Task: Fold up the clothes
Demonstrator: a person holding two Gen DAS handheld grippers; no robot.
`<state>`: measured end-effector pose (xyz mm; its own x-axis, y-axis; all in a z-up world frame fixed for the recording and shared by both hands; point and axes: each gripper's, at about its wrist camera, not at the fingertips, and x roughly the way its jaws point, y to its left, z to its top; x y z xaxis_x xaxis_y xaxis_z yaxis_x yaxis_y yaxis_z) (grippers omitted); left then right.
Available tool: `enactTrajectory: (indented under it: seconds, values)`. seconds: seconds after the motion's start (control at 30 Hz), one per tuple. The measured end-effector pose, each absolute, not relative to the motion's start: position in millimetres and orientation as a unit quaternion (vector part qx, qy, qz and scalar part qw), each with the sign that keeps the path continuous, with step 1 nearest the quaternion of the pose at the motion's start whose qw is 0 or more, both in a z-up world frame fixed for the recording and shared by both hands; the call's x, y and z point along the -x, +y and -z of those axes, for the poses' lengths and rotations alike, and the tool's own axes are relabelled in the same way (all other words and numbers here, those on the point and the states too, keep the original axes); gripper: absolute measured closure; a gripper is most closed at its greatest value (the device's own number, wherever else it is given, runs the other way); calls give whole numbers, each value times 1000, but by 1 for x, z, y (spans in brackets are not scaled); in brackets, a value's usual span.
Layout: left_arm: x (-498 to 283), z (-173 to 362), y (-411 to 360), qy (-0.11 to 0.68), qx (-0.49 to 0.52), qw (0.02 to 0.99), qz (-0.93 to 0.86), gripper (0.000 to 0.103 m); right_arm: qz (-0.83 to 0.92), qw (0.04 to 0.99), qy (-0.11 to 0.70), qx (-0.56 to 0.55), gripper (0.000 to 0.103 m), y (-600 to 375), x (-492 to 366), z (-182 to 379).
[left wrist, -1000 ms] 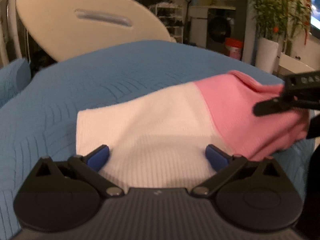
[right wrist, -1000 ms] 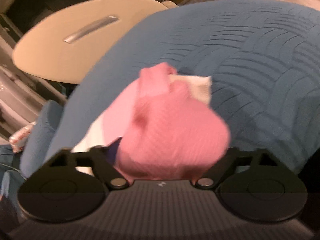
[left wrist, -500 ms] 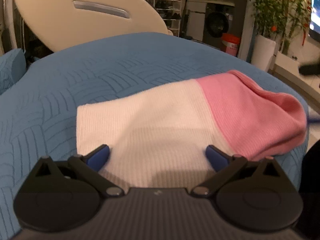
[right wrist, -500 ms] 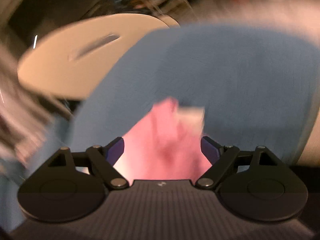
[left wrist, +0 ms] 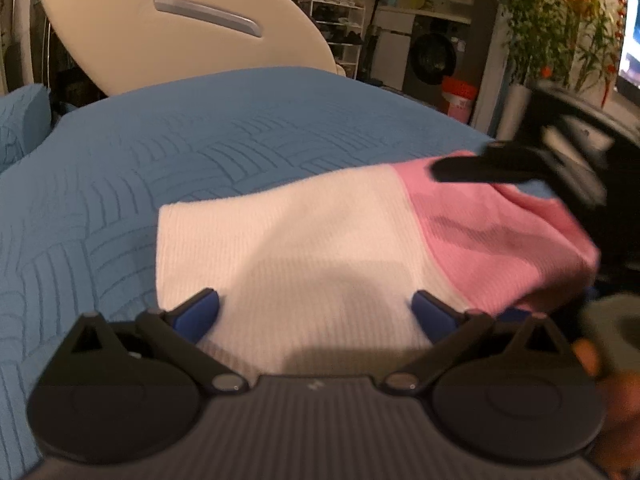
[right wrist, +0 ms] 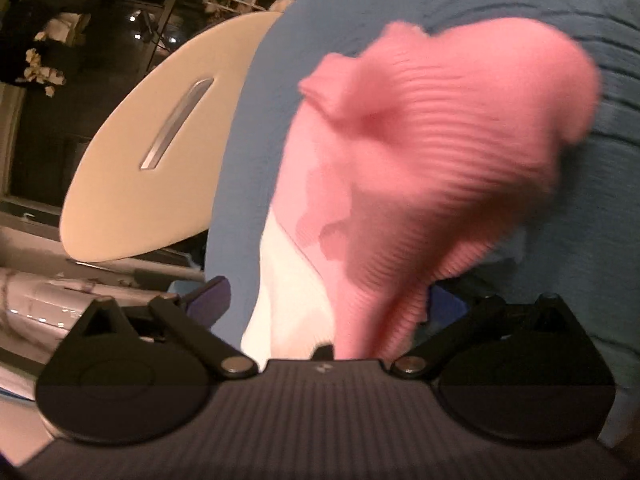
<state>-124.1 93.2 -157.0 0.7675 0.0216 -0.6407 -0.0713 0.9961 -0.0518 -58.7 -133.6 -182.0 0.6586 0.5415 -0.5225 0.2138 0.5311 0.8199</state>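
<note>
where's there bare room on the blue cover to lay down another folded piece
Bare cover lies beyond the sweater, up to the beige headboard, and to its left toward the blue pillow. The right edge is crowded: the pink end bunches there with the right tongs open around it. The left tongs stand open over the near white edge.

Sweater [left wrist: 304, 248]: ribbed knit, white body, pink end section. Bedspread [left wrist: 200, 140]: blue, quilted in a basket-weave line pattern. Left tool [left wrist: 316, 314]: black arms, blue pads, grey ribbed body. Right tool [right wrist: 328, 300]: same black, grey and blue. Headboard [left wrist: 160, 32]: cream with a silver slot. Bucket [left wrist: 458, 96]: orange. Plants [left wrist: 536, 40]: green with orange-red bits.
</note>
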Motion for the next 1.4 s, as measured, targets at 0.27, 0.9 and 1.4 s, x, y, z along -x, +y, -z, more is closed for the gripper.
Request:
enactTrajectory:
  seconds: [0.27, 0.9, 1.4]
  values:
    - [138, 138, 125, 315, 166, 935, 4, 0, -181, 754, 424, -468, 83, -145, 22, 177]
    - [171, 128, 220, 265, 360, 891, -78, 0, -408, 807, 386, -180, 84, -52, 27, 117]
    - [66, 141, 135, 400, 56, 907, -120, 0, -294, 852, 430, -61, 59, -86, 65, 90]
